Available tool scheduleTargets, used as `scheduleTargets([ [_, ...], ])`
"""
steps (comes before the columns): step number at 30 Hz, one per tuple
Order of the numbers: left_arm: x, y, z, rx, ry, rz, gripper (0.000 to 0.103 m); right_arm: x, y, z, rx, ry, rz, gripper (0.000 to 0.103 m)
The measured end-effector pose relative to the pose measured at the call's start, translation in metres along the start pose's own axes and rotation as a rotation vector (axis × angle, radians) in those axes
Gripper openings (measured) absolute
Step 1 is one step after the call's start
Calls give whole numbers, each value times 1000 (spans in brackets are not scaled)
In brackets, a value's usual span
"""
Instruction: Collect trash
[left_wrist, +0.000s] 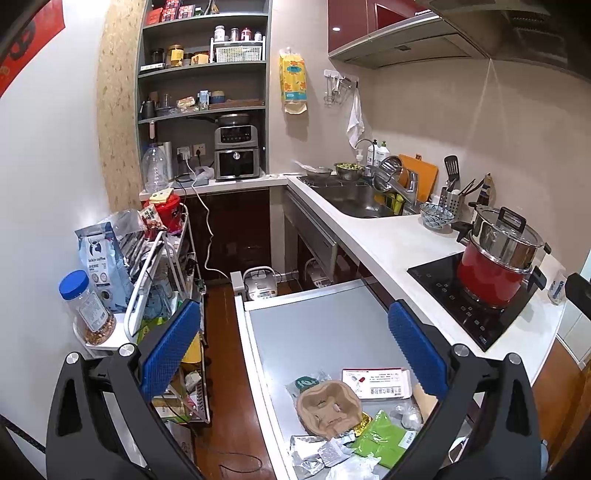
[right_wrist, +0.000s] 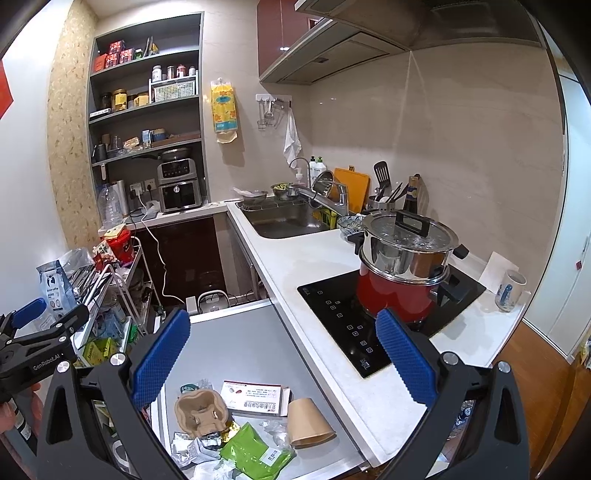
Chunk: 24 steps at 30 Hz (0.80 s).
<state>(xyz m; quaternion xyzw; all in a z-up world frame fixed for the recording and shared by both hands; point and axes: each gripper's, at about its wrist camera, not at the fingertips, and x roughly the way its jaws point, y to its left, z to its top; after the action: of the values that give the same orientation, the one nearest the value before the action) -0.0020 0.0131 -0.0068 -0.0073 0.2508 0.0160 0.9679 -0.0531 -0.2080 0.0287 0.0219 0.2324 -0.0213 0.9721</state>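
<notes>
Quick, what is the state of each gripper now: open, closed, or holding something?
Left gripper: open, holding nothing, above the trash on the grey surface.
Right gripper: open, holding nothing, above the same trash.

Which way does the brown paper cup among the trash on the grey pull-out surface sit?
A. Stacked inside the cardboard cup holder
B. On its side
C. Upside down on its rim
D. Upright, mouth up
B: in the right wrist view the brown paper cup lies tipped over on the grey pull-out surface, beside the moulded cardboard cup holder, not in it.
</notes>
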Motion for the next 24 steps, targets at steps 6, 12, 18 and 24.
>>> scheduleTargets([
  [6,1,-3,0,13,-3,13,101,2,2,-2,-2,3,-1,99],
  [12,2,-6,0,11,0,5,101,2,3,-3,-5,2,-2,99],
  [18,3,-4,0,11,4,0,101,5,3,-5,-4,4,8,99],
  [24,6,-2,0,8,13,-8,101,8,1,-8,2,13,43,99],
])
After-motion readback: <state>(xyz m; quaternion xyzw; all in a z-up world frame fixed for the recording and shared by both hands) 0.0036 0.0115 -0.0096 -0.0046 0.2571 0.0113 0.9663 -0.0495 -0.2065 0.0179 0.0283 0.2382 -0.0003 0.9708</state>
